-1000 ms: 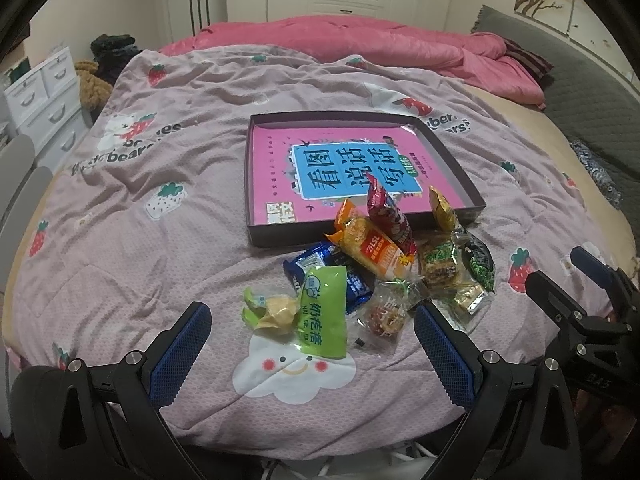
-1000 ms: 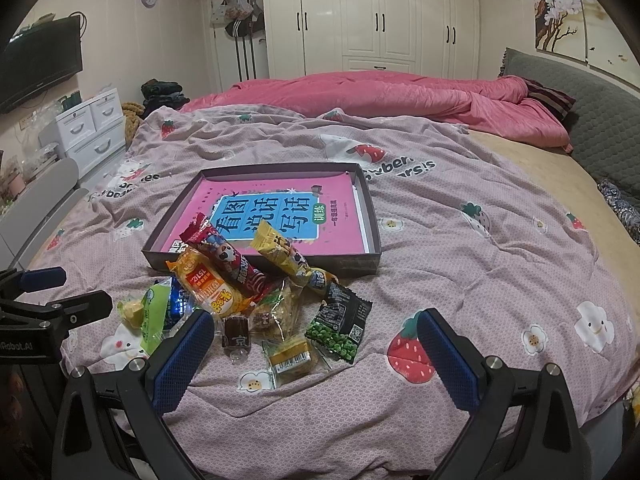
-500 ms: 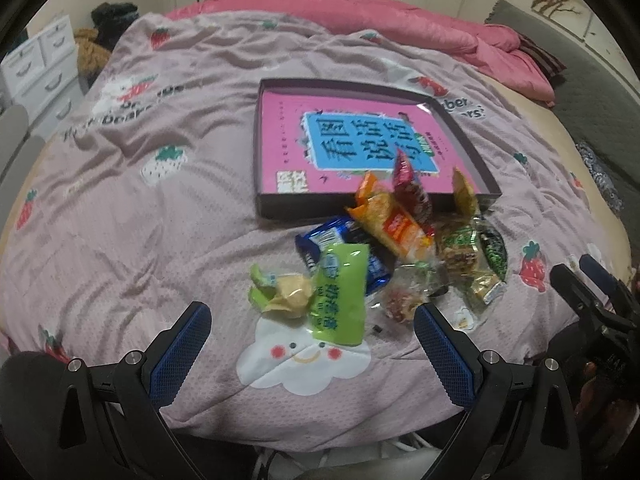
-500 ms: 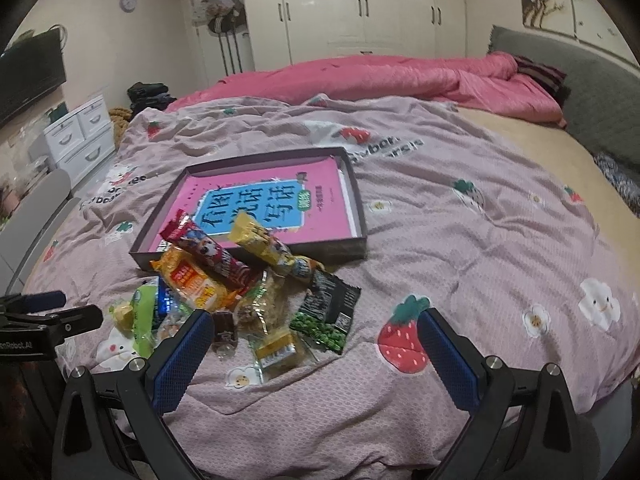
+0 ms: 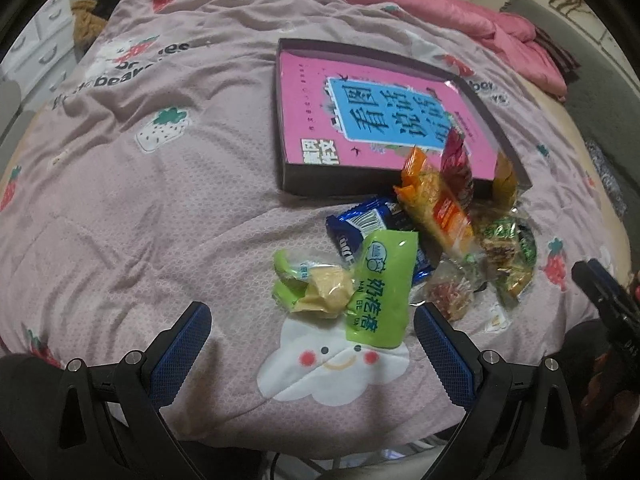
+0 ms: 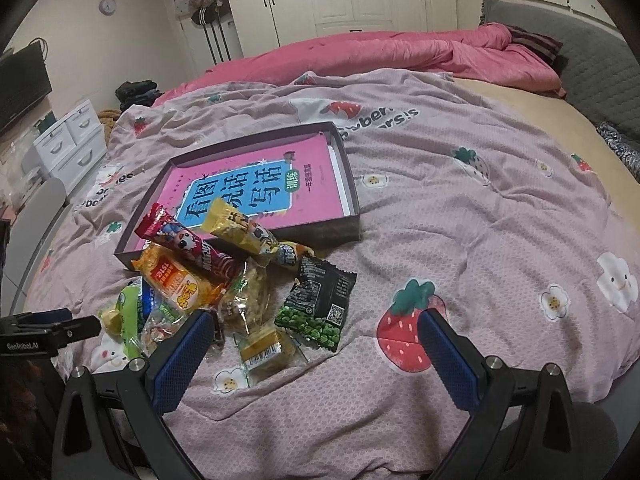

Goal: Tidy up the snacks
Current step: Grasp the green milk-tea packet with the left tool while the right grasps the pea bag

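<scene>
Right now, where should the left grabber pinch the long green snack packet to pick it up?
Probably across its narrow middle. The green packet lies flat on top of the pile, its long side pointing away from the open left gripper. Come straight down from above, with one finger on each long edge.

The bedspread point(image 6: 460, 240) is soft matt cloth with a fine woven texture. On it, the snack packets point(image 6: 224, 280) just in front of the shallow box point(image 6: 352, 184) are glossy plastic film, some clear, and the box looks like matt cardboard. The book point(image 5: 360, 108) inside the box has a smooth, slightly shiny paper cover.
</scene>
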`<state>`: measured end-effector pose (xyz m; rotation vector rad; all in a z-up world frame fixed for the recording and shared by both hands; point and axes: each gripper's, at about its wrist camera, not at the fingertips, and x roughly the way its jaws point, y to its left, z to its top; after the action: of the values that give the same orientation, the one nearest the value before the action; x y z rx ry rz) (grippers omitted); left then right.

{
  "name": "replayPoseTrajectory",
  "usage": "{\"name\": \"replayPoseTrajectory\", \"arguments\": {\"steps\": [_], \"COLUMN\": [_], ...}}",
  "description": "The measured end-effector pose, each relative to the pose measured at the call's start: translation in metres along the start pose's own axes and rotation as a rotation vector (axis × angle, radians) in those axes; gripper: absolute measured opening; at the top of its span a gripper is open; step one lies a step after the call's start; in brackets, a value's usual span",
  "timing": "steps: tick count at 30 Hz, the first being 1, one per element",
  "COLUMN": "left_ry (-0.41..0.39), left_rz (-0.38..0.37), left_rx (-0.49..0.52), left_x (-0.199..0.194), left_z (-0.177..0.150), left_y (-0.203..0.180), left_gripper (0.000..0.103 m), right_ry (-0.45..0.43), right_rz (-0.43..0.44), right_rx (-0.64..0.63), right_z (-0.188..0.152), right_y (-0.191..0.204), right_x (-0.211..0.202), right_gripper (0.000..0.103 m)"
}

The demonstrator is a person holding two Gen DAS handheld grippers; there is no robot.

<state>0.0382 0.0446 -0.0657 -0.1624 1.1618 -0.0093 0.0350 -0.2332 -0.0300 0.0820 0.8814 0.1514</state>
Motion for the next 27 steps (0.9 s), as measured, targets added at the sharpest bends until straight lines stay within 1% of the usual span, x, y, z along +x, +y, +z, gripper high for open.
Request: {"name": "replayPoseTrajectory", "arguments": {"steps": [3, 6, 8, 10, 13, 15, 16, 19, 23, 27], "left_ry": [0.011, 0.029, 0.031, 0.036, 0.046, 0.047, 0.043, 0.038, 0.040, 0.036], "left_rz": [0.025, 0.043, 0.036, 0.013, 0.030, 0.024, 0.016, -0.012, -0.038, -0.077], "left_rx": [0.006, -0.012, -0.025, -0.034, -0.032, -0.023, -0.018, -0.005, 0.009, 0.014], "left_x": [0.009, 0.018, 0.022, 0.026, 0.035, 0.038, 0.039, 0.041, 0.042, 0.042], "left_z": [0.002, 0.005, 0.007, 0.009, 0.010, 0.010, 0.010, 0.011, 0.013, 0.013], "left_y": [0.004, 0.012, 0.016, 0.018, 0.016, 0.013, 0.011, 0.004, -0.002, -0.004], "left_gripper": [0.101, 0.101, 0.101, 0.101, 0.101, 0.099, 0.094, 0.083, 0.074, 0.062], "right_ry": [0.009, 0.020, 0.025, 0.034, 0.046, 0.052, 0.057, 0.075, 0.089, 0.105], "right_rz": [0.003, 0.007, 0.008, 0.008, 0.008, 0.008, 0.008, 0.004, -0.002, -0.023], "right_rx": [-0.007, -0.003, 0.003, 0.010, 0.017, 0.018, 0.020, 0.028, 0.031, 0.034], "right_z": [0.000, 0.000, 0.001, 0.002, 0.004, 0.004, 0.005, 0.006, 0.009, 0.014], "right_y": [0.000, 0.000, -0.002, -0.003, -0.006, -0.008, -0.009, -0.012, -0.013, -0.013], "right_x": [0.005, 0.009, 0.012, 0.016, 0.022, 0.025, 0.027, 0.034, 0.043, 0.056], "right_gripper": [0.102, 0.102, 0.102, 0.102, 0.102, 0.102, 0.102, 0.102, 0.102, 0.102]}}
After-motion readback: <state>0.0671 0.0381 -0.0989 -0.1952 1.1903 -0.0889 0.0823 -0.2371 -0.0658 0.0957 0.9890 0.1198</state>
